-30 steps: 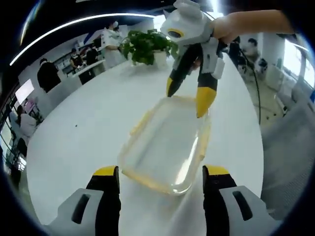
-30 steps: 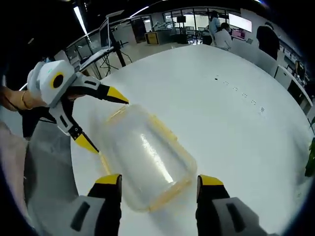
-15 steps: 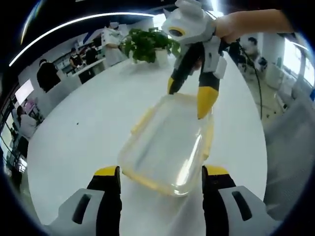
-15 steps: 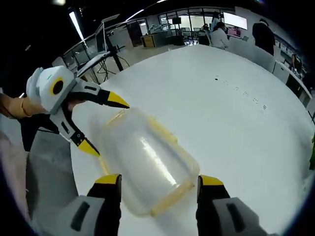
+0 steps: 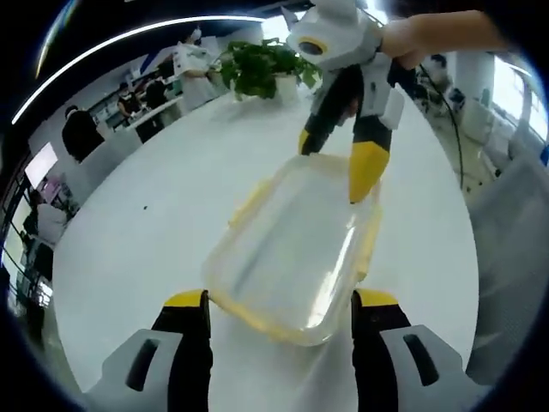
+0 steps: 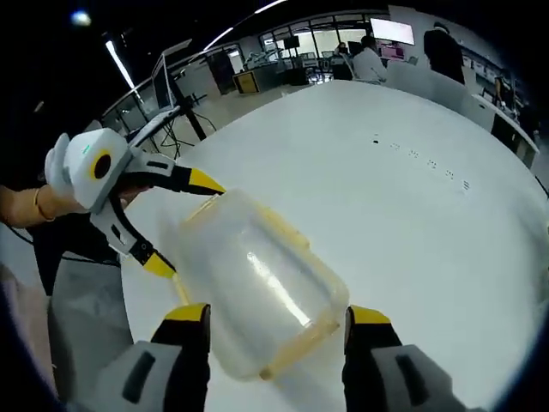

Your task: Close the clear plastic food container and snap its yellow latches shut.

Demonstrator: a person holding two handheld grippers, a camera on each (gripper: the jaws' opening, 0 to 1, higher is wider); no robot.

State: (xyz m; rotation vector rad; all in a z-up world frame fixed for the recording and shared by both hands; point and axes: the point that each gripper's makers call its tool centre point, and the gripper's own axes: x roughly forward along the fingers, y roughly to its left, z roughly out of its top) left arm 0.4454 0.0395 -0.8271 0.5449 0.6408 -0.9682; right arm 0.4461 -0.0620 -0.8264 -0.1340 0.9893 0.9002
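Both spread wide, left hand-held gripper [image 5: 279, 313] and right hand-held gripper [image 6: 277, 324] straddle the container [image 5: 292, 249].

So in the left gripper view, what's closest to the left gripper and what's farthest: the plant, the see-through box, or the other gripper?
1. Clear container, on the white table just ahead of the left gripper.
2. Right gripper, its yellow-tipped fingers at the container's far end.
3. Potted plant, at the table's far edge.

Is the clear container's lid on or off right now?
On: the lid covers the container. Whether its yellow latches are snapped, cannot tell.
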